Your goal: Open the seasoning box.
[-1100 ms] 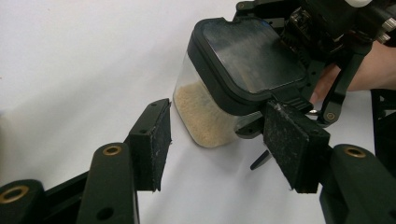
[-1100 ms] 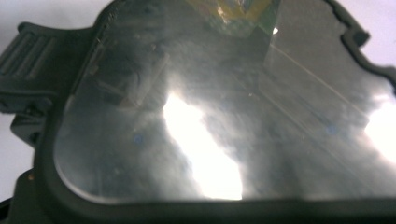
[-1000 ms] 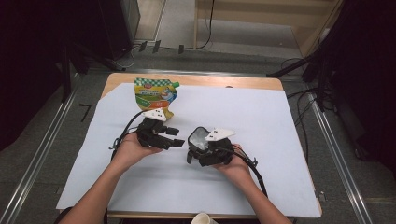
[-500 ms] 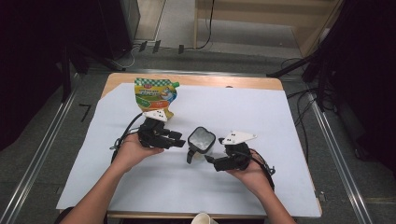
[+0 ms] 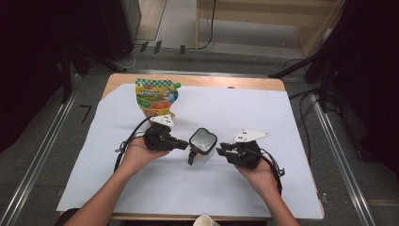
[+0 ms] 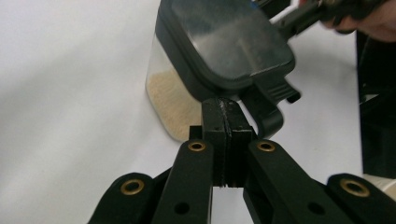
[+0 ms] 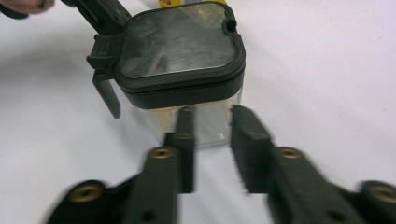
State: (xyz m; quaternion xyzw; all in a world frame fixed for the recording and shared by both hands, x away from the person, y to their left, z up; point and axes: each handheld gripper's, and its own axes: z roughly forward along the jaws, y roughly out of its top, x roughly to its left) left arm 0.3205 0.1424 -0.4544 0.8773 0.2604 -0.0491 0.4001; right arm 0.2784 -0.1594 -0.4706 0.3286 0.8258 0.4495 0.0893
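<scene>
- Concerns a small clear container (image 5: 203, 143) with a black hinged lid (image 7: 177, 37). Stands upright on the white sheet (image 5: 282, 113), between the two sets of jaws and just off both tips.
- Probably handles as light and rigid. Holds only a shallow layer of pale granules (image 6: 168, 100) at the bottom, so has little weight to steady it. May slide or tip on the smooth sheet under a one-sided push.
- Calls for care on the clear walls: smooth, likely slippery, and liable to crack if squeezed hard.
- Best taken across two opposite flat walls just under the lid's rim. If opening is meant, better taken by the black latch tab (image 7: 105, 88) hanging at one corner.
- Left gripper (image 6: 224, 107): clenched pad to pad, with nothing seen between. Butts its tips against the lid's edge, right beside the tab. Held low and nearly level in the high view, cradled from beneath by the hand.
- Right gripper (image 7: 212, 116): released but narrow, having just been closing, with nothing between. Points level at the clear wall just ahead of its tips, below the lid's rim. Looks too narrow to span the body without reopening.
- Leaves the printed pouch (image 5: 156, 96) untouched, well beyond the left jaws.
</scene>
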